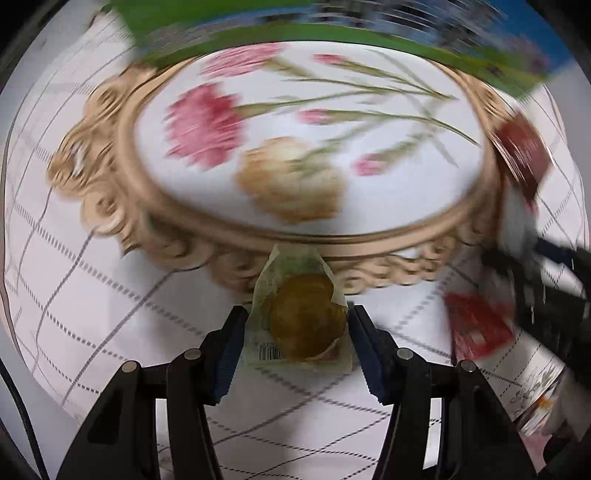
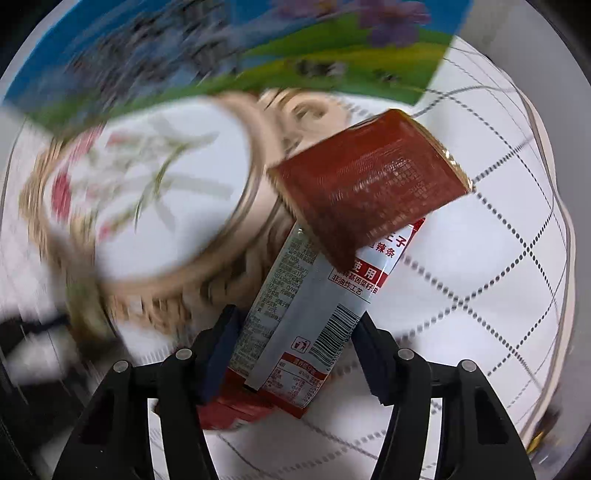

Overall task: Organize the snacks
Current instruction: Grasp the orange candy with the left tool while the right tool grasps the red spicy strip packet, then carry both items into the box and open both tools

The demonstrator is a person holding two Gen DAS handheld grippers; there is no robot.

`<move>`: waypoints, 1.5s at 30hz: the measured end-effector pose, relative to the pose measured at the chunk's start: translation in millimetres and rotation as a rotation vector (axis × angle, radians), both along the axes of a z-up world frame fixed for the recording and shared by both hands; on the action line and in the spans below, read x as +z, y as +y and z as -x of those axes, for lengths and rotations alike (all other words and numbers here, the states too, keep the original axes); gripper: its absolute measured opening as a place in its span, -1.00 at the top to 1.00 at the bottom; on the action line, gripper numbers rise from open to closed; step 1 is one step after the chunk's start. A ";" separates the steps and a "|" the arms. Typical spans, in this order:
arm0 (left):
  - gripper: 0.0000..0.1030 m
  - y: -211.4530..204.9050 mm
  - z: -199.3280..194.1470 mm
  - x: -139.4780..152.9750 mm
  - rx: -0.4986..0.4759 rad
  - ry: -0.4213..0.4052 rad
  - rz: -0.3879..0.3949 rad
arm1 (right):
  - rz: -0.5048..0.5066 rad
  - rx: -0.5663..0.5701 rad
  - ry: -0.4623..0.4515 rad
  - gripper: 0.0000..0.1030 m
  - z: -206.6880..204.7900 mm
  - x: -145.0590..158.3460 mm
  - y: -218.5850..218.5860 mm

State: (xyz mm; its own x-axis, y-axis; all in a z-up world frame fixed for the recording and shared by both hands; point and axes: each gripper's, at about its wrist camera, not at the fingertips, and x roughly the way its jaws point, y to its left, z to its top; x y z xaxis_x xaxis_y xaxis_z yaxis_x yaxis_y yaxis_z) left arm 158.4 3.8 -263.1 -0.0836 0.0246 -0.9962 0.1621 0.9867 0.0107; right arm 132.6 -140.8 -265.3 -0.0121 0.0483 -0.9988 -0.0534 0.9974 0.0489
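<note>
My left gripper [image 1: 297,326] is shut on a small wrapped round brown pastry [image 1: 306,321], held just in front of the oval floral tray [image 1: 369,240] with a scalloped gold rim. My right gripper [image 2: 295,332] is shut on a white and red snack packet [image 2: 306,325], with a dark red packet [image 2: 369,184] lying across its top, beside the tray's rim [image 2: 236,254]. In the left wrist view the right gripper [image 1: 546,280] appears at the right edge with the dark red packet [image 1: 521,155].
A white tablecloth with a dotted grid [image 1: 92,295] covers the table. A green and blue box [image 2: 258,55] stands behind the tray, also in the left wrist view [image 1: 332,33]. Both views are motion-blurred.
</note>
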 end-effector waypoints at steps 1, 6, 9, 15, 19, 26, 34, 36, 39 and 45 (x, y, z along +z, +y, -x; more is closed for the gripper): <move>-0.06 9.0 -0.9 -1.2 0.029 0.009 0.011 | 0.004 0.034 0.015 -0.23 5.6 -0.6 1.4; -0.11 30.1 -3.6 -14.9 0.131 0.068 0.092 | -0.040 -0.022 0.062 -0.48 13.1 -3.8 -11.6; -0.12 29.9 -4.1 -17.7 0.125 0.068 0.081 | -0.059 -0.161 0.045 -0.52 8.2 -7.3 -20.4; -0.07 10.6 3.7 -15.0 0.117 0.003 0.045 | 0.105 -0.029 -0.060 -0.16 15.1 -5.6 9.1; -0.06 4.9 13.5 -7.6 0.109 -0.016 0.048 | 0.080 -0.011 -0.054 -0.06 23.5 4.9 13.2; 0.04 -4.8 19.6 18.0 0.081 -0.035 0.064 | -0.082 -0.042 -0.051 -0.03 37.9 39.3 12.3; 0.05 -4.8 14.3 42.7 0.102 -0.038 0.137 | -0.209 -0.078 -0.112 -0.03 38.2 92.8 -5.7; 0.05 -1.4 1.3 57.5 0.097 -0.055 0.166 | -0.237 -0.085 -0.131 -0.03 34.7 102.4 -15.9; 0.05 -8.8 -9.5 92.7 0.093 -0.098 0.231 | -0.274 -0.085 -0.170 -0.03 24.4 128.9 -15.4; 0.05 -29.4 -45.8 156.5 0.044 -0.191 0.314 | -0.278 -0.058 -0.282 -0.03 -21.9 179.8 -18.2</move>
